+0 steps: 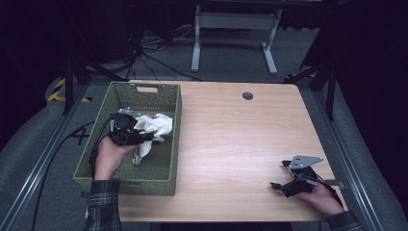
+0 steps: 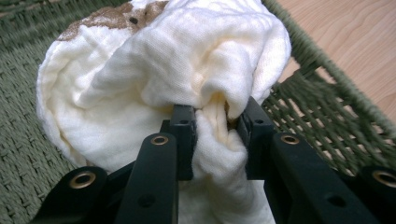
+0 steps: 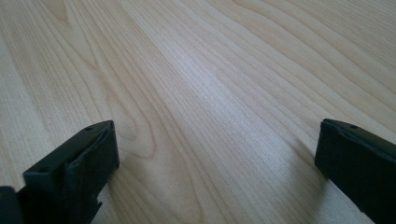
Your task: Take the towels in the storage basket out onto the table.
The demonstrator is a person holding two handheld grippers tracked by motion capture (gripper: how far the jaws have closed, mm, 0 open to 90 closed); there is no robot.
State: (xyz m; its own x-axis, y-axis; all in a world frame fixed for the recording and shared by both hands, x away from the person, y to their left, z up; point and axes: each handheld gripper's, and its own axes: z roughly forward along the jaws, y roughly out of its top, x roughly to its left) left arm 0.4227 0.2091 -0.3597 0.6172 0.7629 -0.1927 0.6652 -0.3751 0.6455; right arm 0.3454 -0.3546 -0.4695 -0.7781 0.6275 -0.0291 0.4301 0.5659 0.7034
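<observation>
Black jaws of my left gripper [image 2: 212, 128] pinch a fold of the white cloth [image 2: 159, 79], and the pads press into it from both sides, so I judge the grip is firm. A brown stain sits on the top part of the cloth. From the high view I see the cloth [image 1: 154, 126] inside the green basket [image 1: 171, 179] at the left side of the table [image 1: 240, 144], bunched at the gripper, with one end hanging down toward the basket floor. I think the grasp is done and the lifting is in progress; the cloth is not yet out of the basket, and where it must go I cannot tell. My right gripper [image 1: 284, 185] rests near the right front edge of the table, jaws wide apart with nothing between them, well apart from the basket.
</observation>
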